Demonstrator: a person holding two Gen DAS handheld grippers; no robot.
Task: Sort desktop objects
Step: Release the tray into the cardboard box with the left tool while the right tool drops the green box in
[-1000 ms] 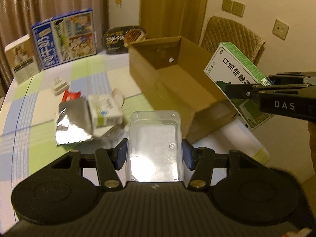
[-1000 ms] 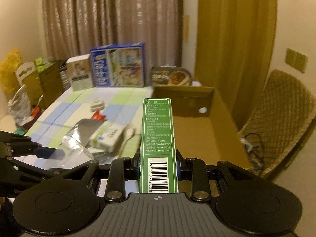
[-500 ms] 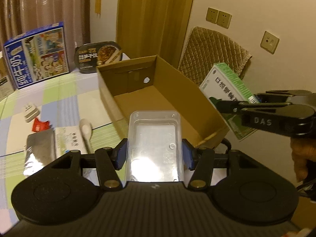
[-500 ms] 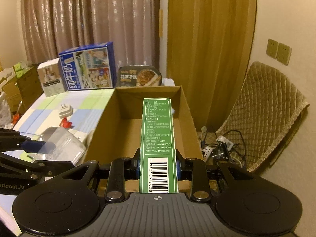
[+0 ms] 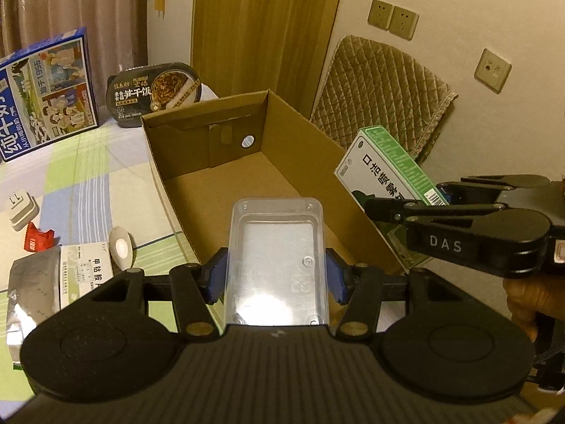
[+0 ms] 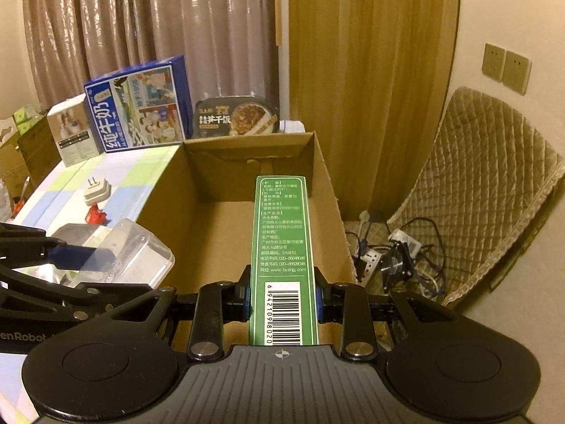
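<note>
Over on the left a tall blue milk carton (image 6: pixel 136 104) printed with "1955" and big white Chinese characters is standing against the curtain, and beside it a black oval instant-rice bowl (image 5: pixel 155 94) is leaning with a noodle photo on its lid. On the checked tablecloth (image 5: pixel 74 176) a white plug adapter (image 5: pixel 19 208), a red wrapper (image 5: pixel 37 242), a crinkled foil pouch (image 5: pixel 30 293) and a white spoon (image 5: pixel 122 247) are lying close together. The left gripper (image 5: pixel 276 277) is pinching a clear plastic tray (image 5: pixel 277 258), rectangular with rounded corners, between blue pads, holding it over the near left wall of the open cardboard box (image 5: pixel 219 180), plain brown and corrugated with a round hole in its far wall. Further right, the right gripper (image 6: pixel 282 295), marked "DAS" on its side, is clamping a slim green carton (image 6: pixel 280 247), white-faced with Chinese lettering, a barcode reading 6942109180020 and "www.bvshg.com", hanging above the box's floor. A quilted chair (image 6: pixel 494 183) is standing by the wall.
</note>
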